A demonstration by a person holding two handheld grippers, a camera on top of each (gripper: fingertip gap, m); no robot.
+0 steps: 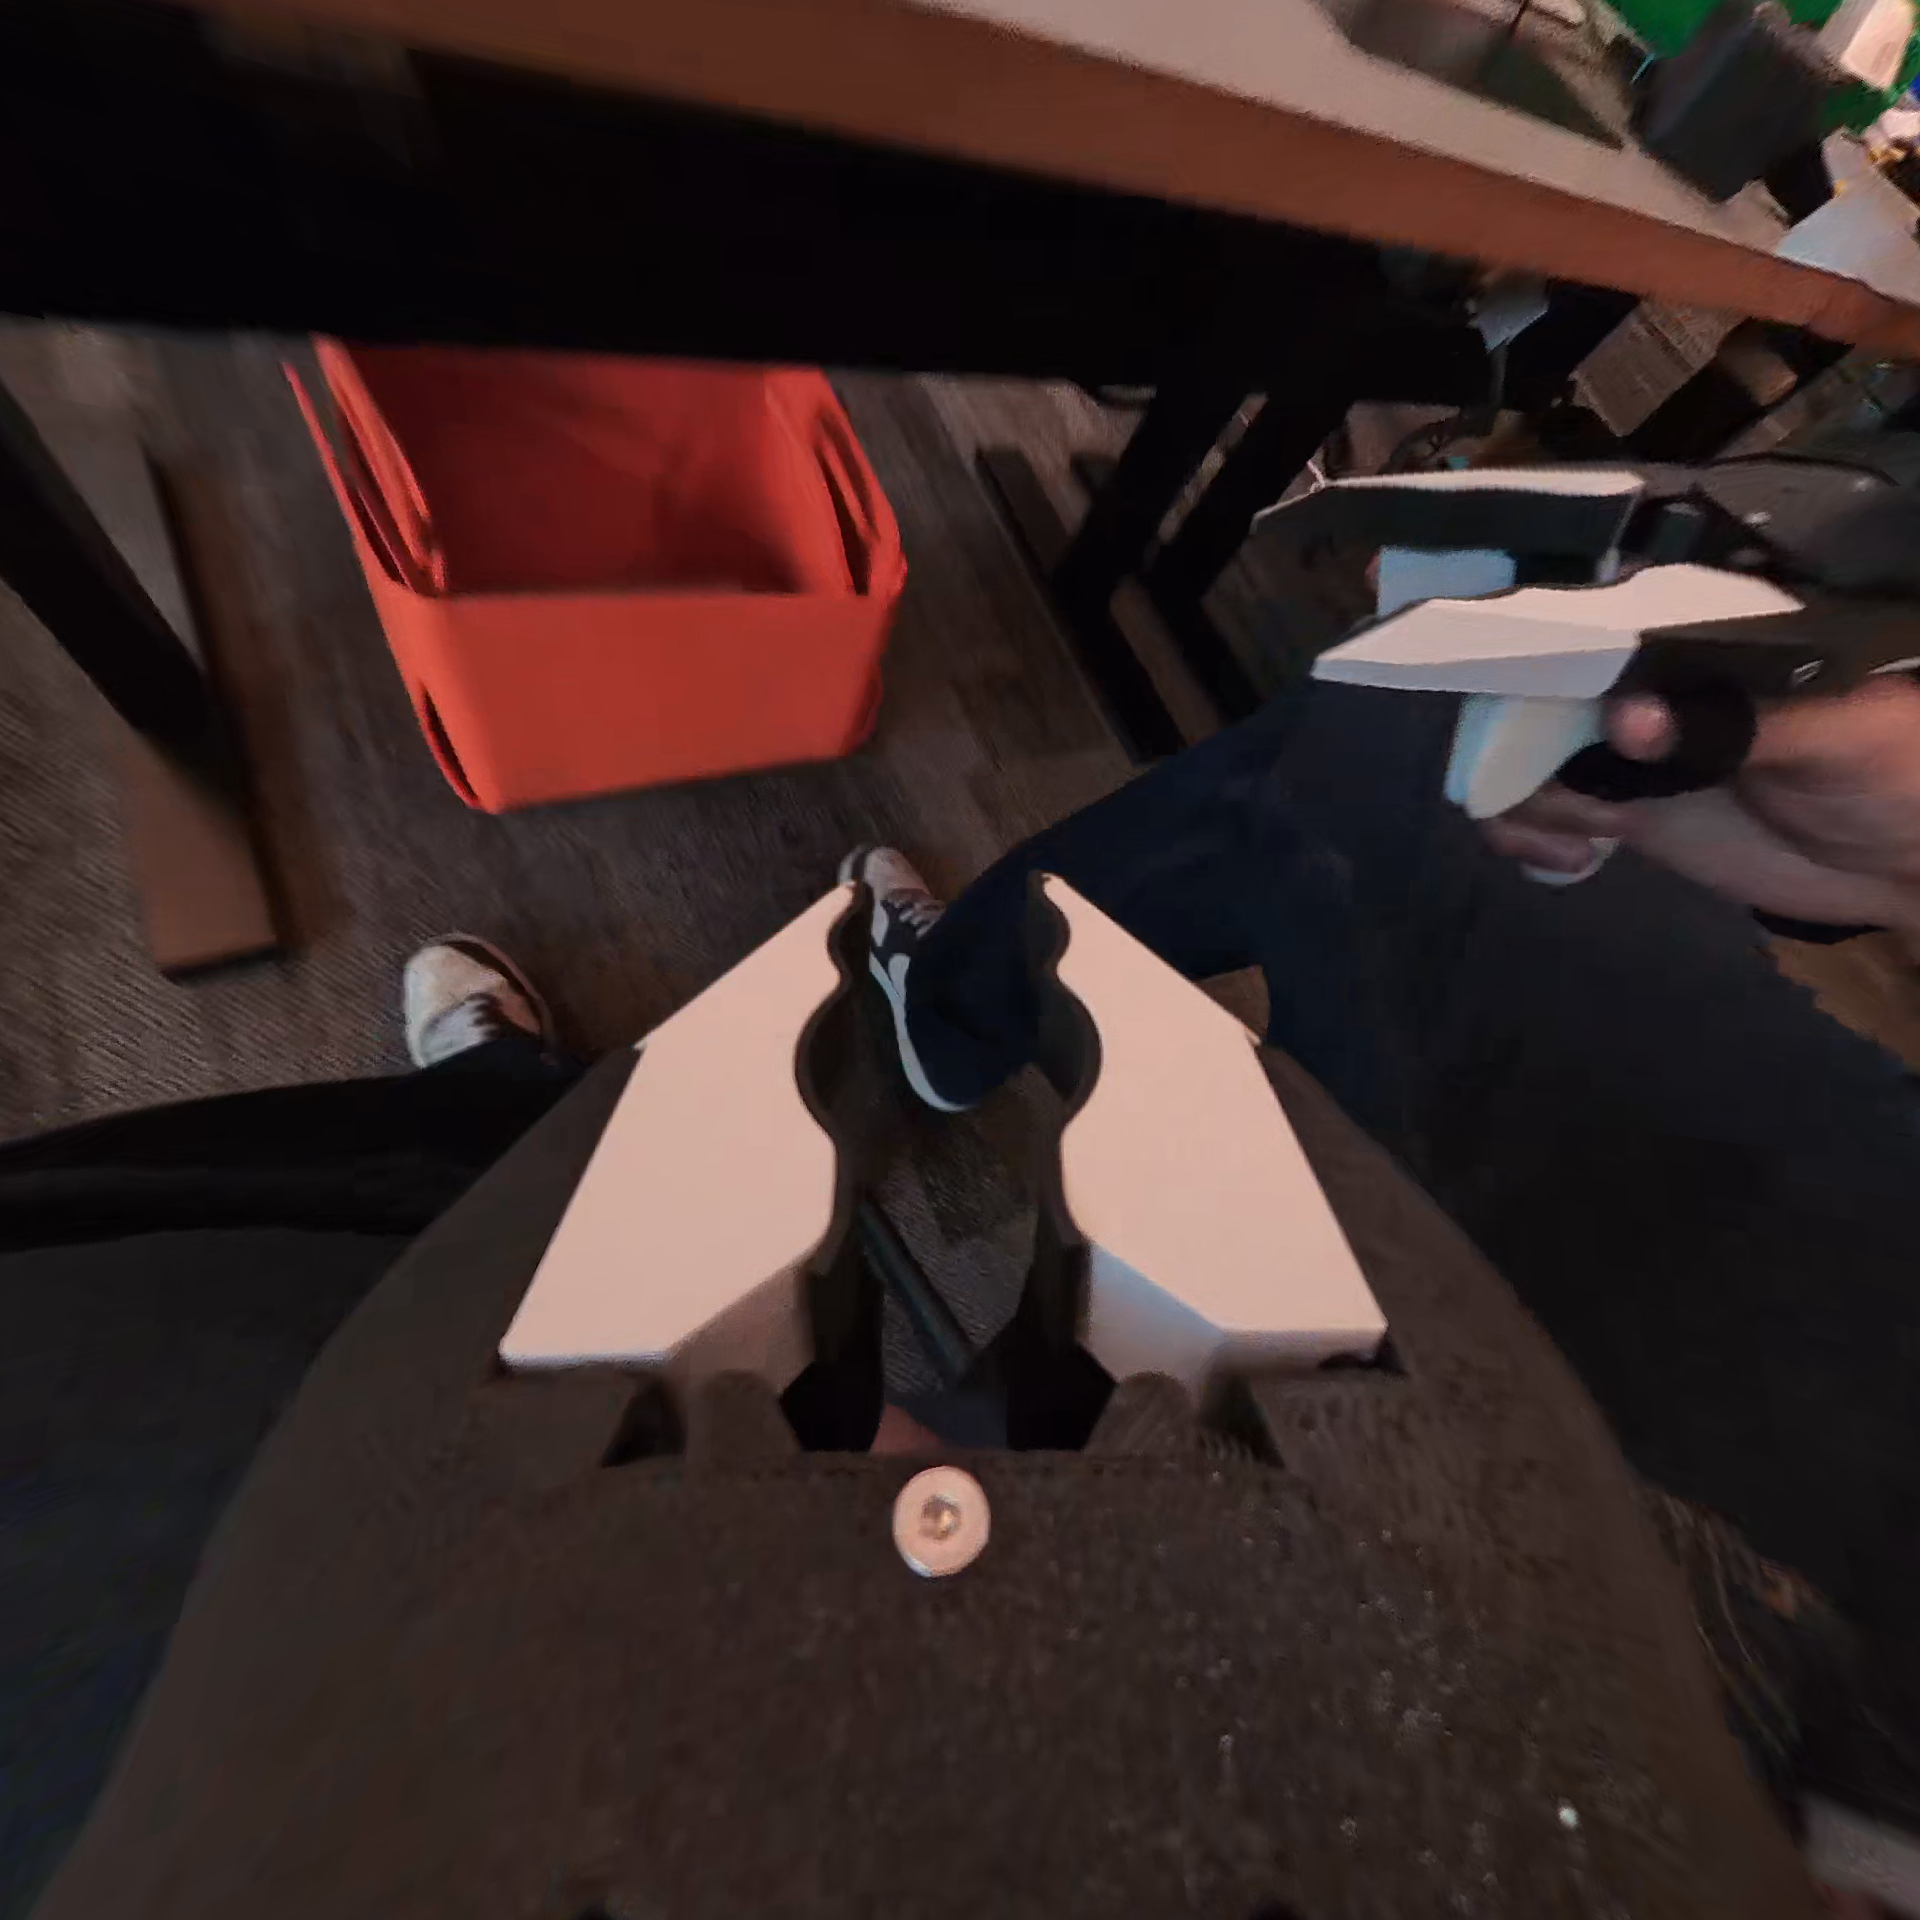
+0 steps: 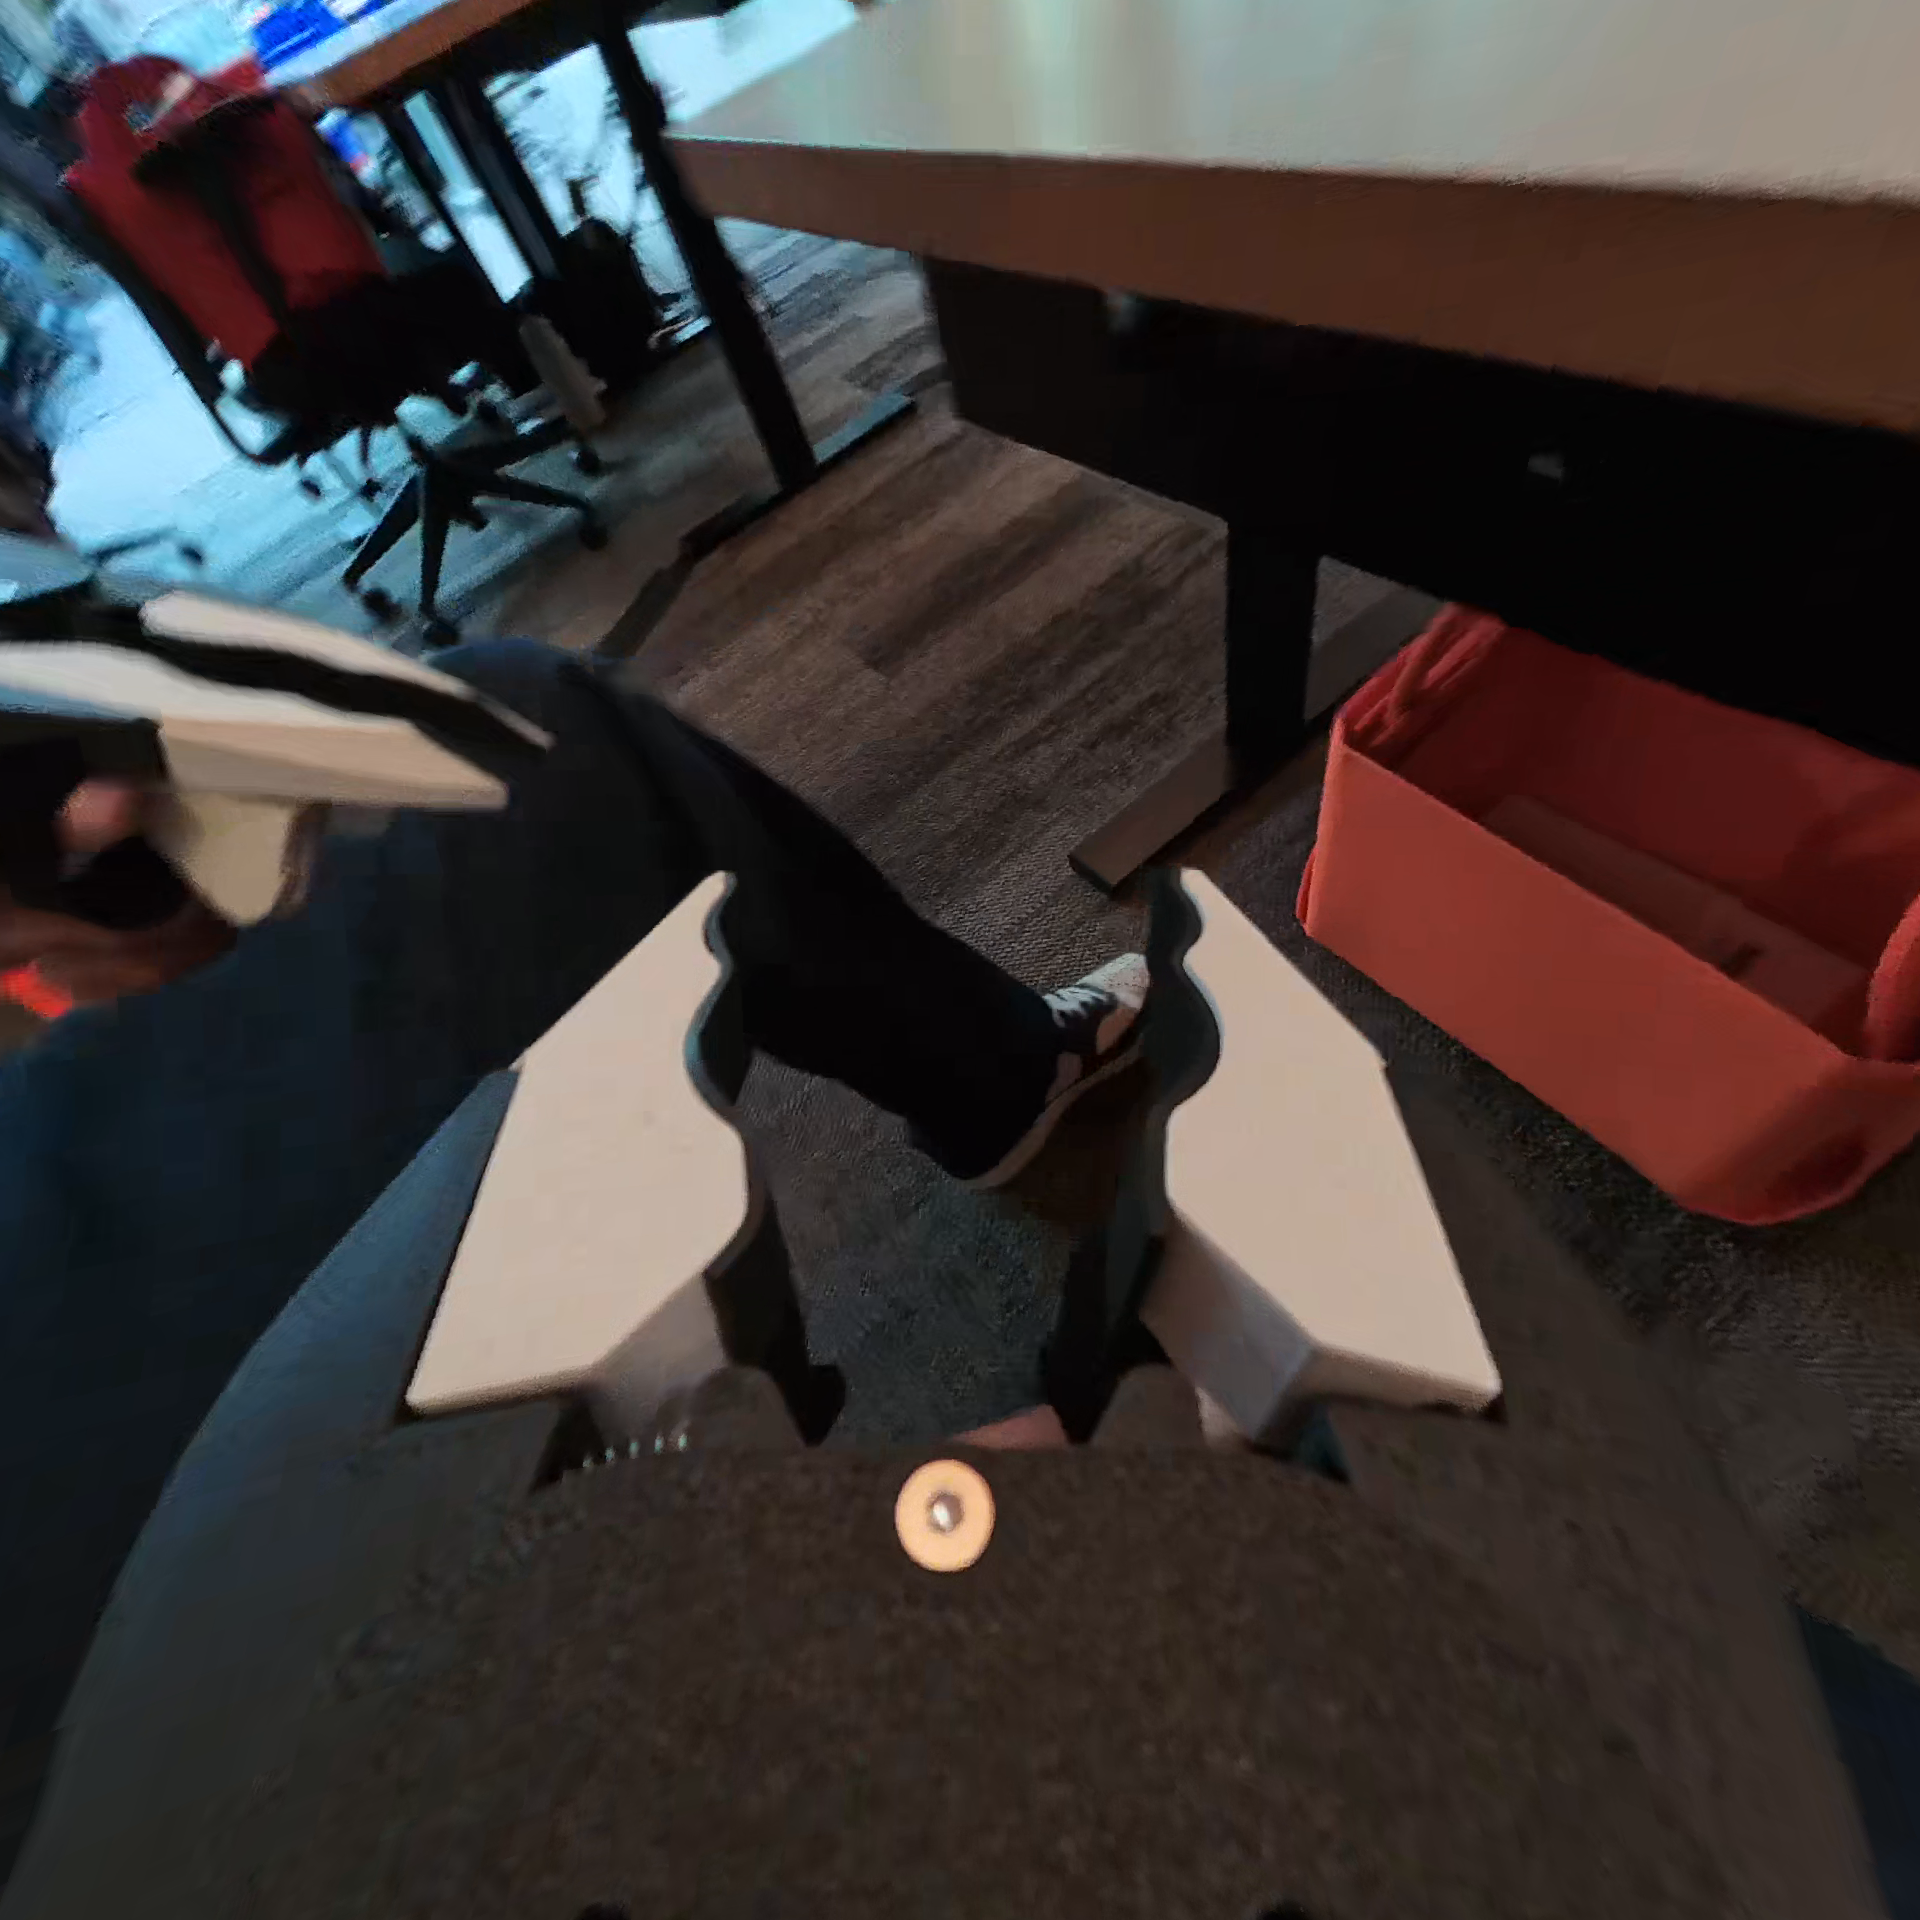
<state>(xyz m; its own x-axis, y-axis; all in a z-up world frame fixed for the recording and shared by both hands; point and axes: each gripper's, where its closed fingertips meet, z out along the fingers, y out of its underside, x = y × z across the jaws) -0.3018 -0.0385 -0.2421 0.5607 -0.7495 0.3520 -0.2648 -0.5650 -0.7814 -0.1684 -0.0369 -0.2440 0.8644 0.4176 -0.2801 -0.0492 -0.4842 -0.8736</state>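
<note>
Hovering low over the carpet, the left gripper (image 1: 940, 904) has its white fingers (image 1: 707, 1164) parted by a modest gap with nothing between them; through that gap a dark-trousered leg (image 1: 1174, 862) and a dark sneaker with a white sole (image 1: 914, 997) show below, not touched by the tool. The right gripper (image 2: 940, 904) has its fingers (image 2: 603, 1174) spread wider, also empty, and the same leg (image 2: 831, 935) and sneaker (image 2: 1091, 1029) are framed between them.

Each tool shows in the other's camera. From the left wrist, the right gripper (image 1: 1288, 592) points leftward at the right edge, its two white fingers apart, a hand (image 1: 1787, 800) wrapped round its dark handle. From the right wrist, the left gripper (image 2: 525, 769) enters at the left edge, blurred, with a hand (image 2: 94, 862) behind it.

A second shoe, pale (image 1: 468, 997), rests on the carpet (image 1: 644, 883) left of the left gripper. Farther out, an orange-red bin (image 1: 623, 582) sits on the floor under a wood-edged table (image 1: 1039, 104), near its black legs; from the right wrist the bin (image 2: 1558, 997) lies to the right, with something pale inside that I cannot make out. A flat brown board (image 1: 208, 831) lies on the floor left of the bin. An office chair with a red garment (image 2: 239, 239) stands well away at the upper left.
</note>
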